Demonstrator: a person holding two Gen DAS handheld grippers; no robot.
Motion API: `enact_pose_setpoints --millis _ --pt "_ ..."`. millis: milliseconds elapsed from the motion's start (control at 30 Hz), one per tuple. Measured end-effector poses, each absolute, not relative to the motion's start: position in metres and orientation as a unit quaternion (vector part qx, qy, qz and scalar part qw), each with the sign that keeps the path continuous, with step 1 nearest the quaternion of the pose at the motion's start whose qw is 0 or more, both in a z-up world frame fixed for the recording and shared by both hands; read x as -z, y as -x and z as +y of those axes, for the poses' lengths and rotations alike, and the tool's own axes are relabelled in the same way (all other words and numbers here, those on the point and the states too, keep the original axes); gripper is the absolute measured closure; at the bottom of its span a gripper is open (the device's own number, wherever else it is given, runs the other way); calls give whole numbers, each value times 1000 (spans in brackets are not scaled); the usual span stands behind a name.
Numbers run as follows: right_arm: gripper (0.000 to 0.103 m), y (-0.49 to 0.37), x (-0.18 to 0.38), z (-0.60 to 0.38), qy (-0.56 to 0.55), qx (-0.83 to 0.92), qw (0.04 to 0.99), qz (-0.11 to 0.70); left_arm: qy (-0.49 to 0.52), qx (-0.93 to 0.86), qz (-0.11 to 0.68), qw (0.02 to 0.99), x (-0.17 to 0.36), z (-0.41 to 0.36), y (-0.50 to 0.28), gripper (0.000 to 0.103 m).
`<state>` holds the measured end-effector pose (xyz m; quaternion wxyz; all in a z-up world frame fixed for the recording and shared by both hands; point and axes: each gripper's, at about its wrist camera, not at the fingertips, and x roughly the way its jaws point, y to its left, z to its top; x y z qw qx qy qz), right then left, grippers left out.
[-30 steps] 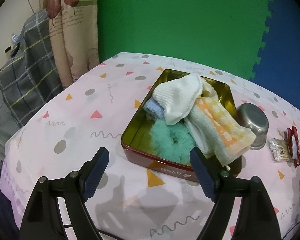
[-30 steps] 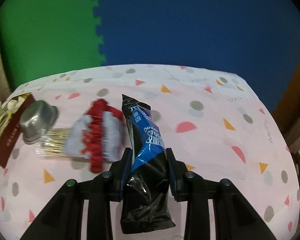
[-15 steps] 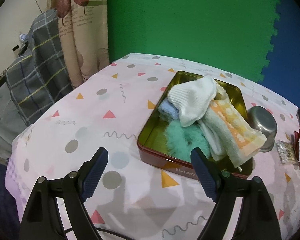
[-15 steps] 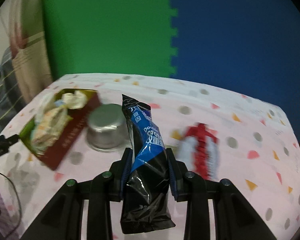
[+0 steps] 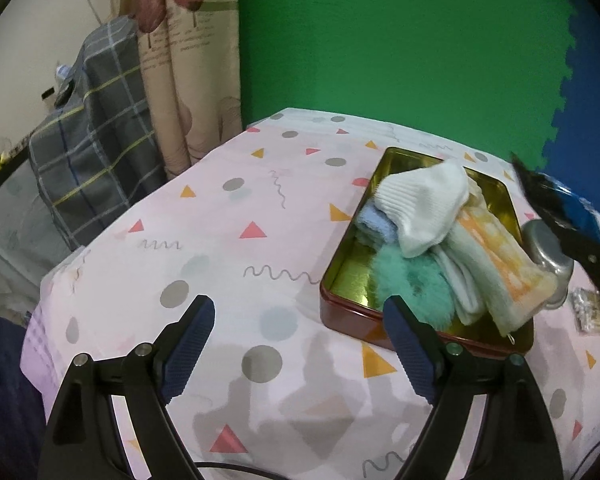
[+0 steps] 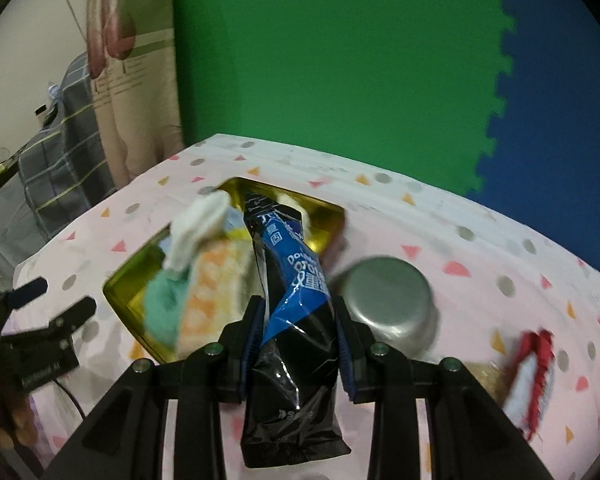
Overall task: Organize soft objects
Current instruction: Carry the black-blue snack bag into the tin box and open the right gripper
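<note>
A gold tin with red sides (image 5: 352, 322) stands on the pink patterned tablecloth. In it lie a white sock (image 5: 424, 204), a pale blue cloth (image 5: 376, 224), a teal fluffy piece (image 5: 408, 284) and an orange-checked towel (image 5: 496, 256) that hangs over the rim. My left gripper (image 5: 300, 312) is open and holds nothing, just short of the tin's near left corner. My right gripper (image 6: 298, 312) is shut on a black and blue snack packet (image 6: 296, 280), held upright over the tin's (image 6: 324, 216) near right side. The packet (image 5: 568, 208) also shows at the left wrist view's right edge.
An upturned steel bowl (image 6: 388, 304) sits right of the tin. Further right lie a red and white fabric item (image 6: 532, 372) and a clear pack of thin sticks (image 5: 588, 308). A curtain and a plaid-covered object (image 5: 88, 152) stand past the table's left edge. Green and blue foam mats form the back wall.
My right gripper has swung left with the packet, from the red and white item, past the bowl, to the tin. The left gripper stays open and has drifted slightly left of the tin.
</note>
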<state>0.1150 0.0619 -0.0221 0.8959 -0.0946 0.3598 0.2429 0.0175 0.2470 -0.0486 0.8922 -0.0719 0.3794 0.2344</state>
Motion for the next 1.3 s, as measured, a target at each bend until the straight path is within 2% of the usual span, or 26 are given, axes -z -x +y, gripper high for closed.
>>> enact_pose_setpoints --millis 300,733,900,1300 --pt "70 -150 29 120 126 -250 889 363 88 -231 384 889 51 252 -18 19" --pt "67 -180 57 143 110 -264 871 399 89 -223 391 889 52 252 -20 19" --pt "50 -173 52 142 109 -265 875 391 86 -218 390 890 52 249 -20 19" --pt "47 -147 32 84 91 -232 898 364 85 -205 388 895 51 244 -21 19"
